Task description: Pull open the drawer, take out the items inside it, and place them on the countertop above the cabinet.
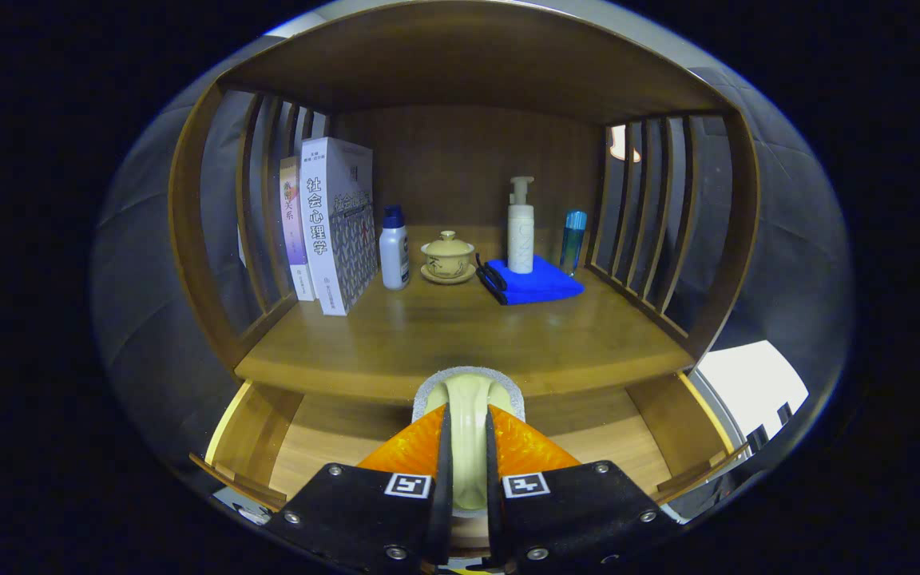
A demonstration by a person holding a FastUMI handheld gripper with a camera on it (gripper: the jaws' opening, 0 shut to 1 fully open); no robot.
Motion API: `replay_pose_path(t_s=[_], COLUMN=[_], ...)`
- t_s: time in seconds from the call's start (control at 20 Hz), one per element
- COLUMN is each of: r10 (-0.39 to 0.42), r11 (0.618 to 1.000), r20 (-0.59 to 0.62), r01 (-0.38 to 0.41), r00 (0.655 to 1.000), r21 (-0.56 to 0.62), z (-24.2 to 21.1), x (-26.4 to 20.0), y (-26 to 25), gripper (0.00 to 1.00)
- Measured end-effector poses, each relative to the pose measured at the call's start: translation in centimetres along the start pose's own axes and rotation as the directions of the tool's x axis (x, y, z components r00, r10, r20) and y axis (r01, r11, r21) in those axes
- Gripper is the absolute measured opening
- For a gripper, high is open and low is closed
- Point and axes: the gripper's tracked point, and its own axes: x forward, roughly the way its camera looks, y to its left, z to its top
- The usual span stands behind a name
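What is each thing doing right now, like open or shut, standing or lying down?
drawer: pulled open
claw: shut on the sponge
sponge: held over the drawer
books: standing upright
small bottle: upright, capped
lidded cup: lid on, on saucer
blue cloth: folded flat
pump bottle: upright on cloth
blue tube: upright

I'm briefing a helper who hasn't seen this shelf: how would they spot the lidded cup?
On the wooden countertop, look between the white bottle with a blue cap and the blue cloth. The lidded cup sits there on a saucer, the only squat, cream-coloured piece.
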Motion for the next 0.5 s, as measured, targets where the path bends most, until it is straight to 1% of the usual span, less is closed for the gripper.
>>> replay_pose_path(t_s=[0.25, 0.5], r10=[0.014, -0.012], r11=[1.0, 1.0], r20=[0.011, 0.012], r01=[-0.014, 0.012], r00=[1.0, 1.0], r21=[-0.003, -0.024], z=[3.5, 6.4], x=[2.3, 5.4], y=[0.2, -0.6], gripper=[0.19, 0.19])
